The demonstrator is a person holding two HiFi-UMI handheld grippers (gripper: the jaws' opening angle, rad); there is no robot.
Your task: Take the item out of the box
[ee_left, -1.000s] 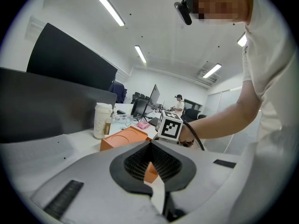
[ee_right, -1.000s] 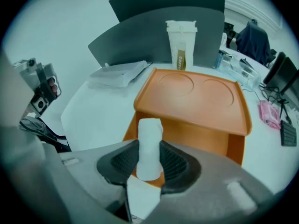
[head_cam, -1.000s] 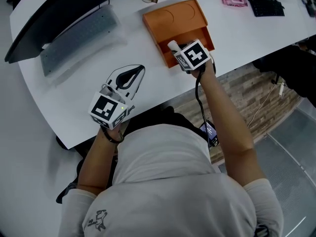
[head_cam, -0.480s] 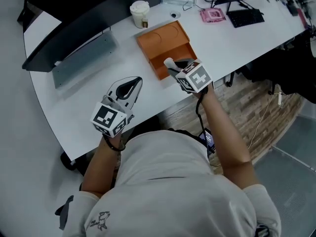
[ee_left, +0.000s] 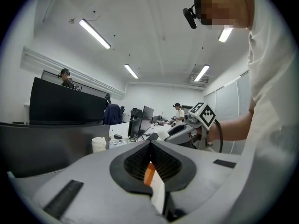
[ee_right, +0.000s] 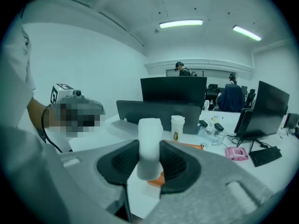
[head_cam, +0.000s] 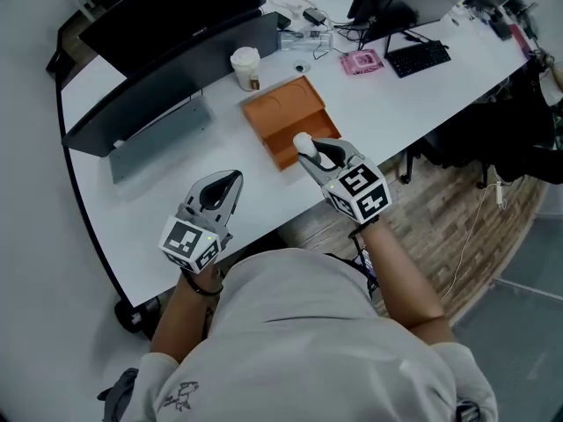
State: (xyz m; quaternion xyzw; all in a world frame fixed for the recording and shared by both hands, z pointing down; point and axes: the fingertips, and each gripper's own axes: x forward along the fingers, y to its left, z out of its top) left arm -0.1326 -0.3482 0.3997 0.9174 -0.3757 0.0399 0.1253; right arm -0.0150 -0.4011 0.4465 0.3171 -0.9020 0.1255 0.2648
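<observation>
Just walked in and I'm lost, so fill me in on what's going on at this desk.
A person stands at a white desk with a gripper in each hand. The right gripper is shut on a white cylindrical item and holds it above the desk, clear of the open orange box. The left gripper hangs over the desk nearby, jaws close together with nothing between them.

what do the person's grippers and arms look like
The left gripper and right gripper both have light grey shells with black ribbed pads. Each carries a white cube printed with black square markers. A black cable runs from the right one. The person wears a pale short-sleeved T-shirt and a dark band on the left wrist.
</observation>
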